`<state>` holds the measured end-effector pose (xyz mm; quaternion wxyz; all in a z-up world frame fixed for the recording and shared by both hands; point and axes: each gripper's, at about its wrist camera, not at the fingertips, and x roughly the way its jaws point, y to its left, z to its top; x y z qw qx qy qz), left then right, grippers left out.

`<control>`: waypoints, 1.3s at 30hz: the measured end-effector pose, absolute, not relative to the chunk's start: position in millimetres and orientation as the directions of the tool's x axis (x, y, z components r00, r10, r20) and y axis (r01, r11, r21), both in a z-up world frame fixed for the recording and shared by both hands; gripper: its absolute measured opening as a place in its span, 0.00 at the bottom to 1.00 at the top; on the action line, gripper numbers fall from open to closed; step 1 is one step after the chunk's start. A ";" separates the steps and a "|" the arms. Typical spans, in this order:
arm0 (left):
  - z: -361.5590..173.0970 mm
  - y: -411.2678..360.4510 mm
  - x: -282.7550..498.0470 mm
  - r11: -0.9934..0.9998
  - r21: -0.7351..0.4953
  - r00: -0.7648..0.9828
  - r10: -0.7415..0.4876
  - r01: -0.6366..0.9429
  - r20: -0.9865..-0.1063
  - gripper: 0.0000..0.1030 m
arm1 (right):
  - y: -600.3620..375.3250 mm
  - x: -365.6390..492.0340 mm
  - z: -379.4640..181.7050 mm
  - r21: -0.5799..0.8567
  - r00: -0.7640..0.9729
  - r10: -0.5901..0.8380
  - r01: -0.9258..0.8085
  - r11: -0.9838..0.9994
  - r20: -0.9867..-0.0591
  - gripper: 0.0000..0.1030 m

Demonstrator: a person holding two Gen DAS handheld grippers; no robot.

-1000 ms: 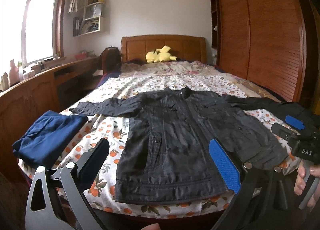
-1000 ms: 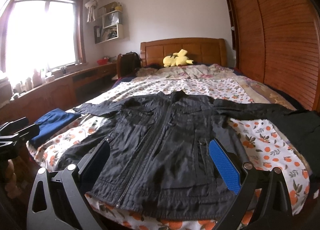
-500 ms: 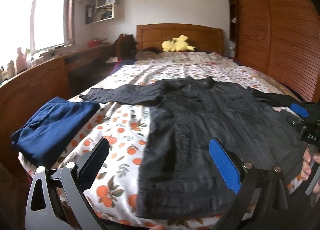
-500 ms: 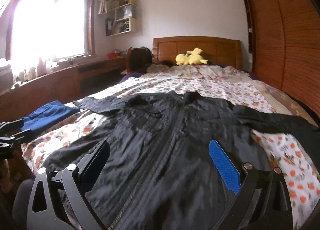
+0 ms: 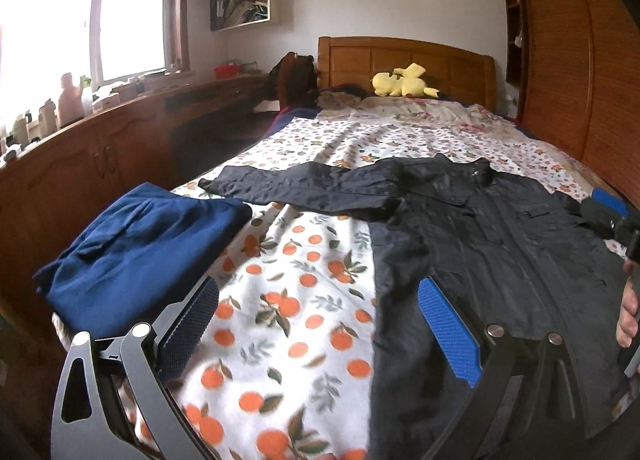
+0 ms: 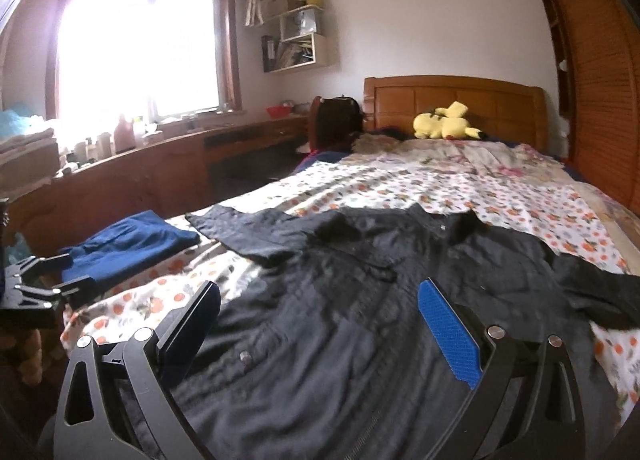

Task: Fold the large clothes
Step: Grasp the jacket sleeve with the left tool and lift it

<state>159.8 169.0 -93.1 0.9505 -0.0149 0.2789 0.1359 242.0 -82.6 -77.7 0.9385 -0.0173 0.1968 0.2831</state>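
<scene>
A black jacket (image 5: 492,244) lies flat, front up, on the bed, sleeves spread to both sides; it also shows in the right wrist view (image 6: 360,320). My left gripper (image 5: 316,324) is open and empty, low over the orange-print sheet at the jacket's left hem edge. My right gripper (image 6: 320,324) is open and empty, just above the jacket's lower front. The right gripper also shows at the right edge of the left wrist view (image 5: 612,215); the left gripper shows at the left edge of the right wrist view (image 6: 36,284).
A folded navy garment (image 5: 140,244) lies on the bed's left front corner. The bed (image 5: 304,280) has an orange-print sheet. A yellow plush (image 5: 404,83) sits by the headboard. A wooden desk (image 5: 100,151) runs along the left; a wardrobe (image 5: 580,59) stands on the right.
Both grippers have moved forward and down toward the bed. The left one has shifted left, over the sheet beside the jacket; the right one is now close over the jacket's front.
</scene>
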 end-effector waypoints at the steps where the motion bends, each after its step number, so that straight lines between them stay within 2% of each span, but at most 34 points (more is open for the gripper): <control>1: -94.1 173.8 167.6 0.963 0.052 0.806 0.249 -0.263 -0.538 0.98 | -78.1 246.9 -78.1 0.079 0.761 0.525 -0.539 0.839 -0.382 0.93; 9: -107.4 206.0 231.8 0.976 0.043 0.799 0.200 -0.214 -0.568 0.98 | -63.6 289.6 -106.3 0.035 0.788 0.438 -0.471 0.881 -0.432 0.93; 20: -135.7 255.9 341.9 0.977 -0.096 0.740 0.078 -0.190 -0.668 0.72 | -62.3 316.6 -145.2 0.028 0.754 0.405 -0.458 0.888 -0.518 0.93; 26: -163.4 288.1 398.7 0.952 -0.156 0.675 0.068 -0.265 -0.735 0.64 | -64.2 319.4 -151.5 0.048 0.735 0.422 -0.471 0.881 -0.531 0.93; 32: -180.0 304.2 441.9 0.930 -0.187 0.639 0.064 -0.317 -0.766 0.59 | -63.7 321.1 -153.7 0.060 0.728 0.426 -0.471 0.880 -0.536 0.93; 35: -185.6 309.0 460.6 0.916 -0.208 0.614 0.051 -0.343 -0.788 0.52 | -62.5 319.8 -153.4 0.051 0.732 0.424 -0.472 0.880 -0.533 0.93; 39: -192.3 315.8 475.5 0.894 -0.226 0.586 0.050 -0.388 -0.809 0.52 | -61.9 319.3 -153.0 0.044 0.734 0.421 -0.473 0.880 -0.533 0.93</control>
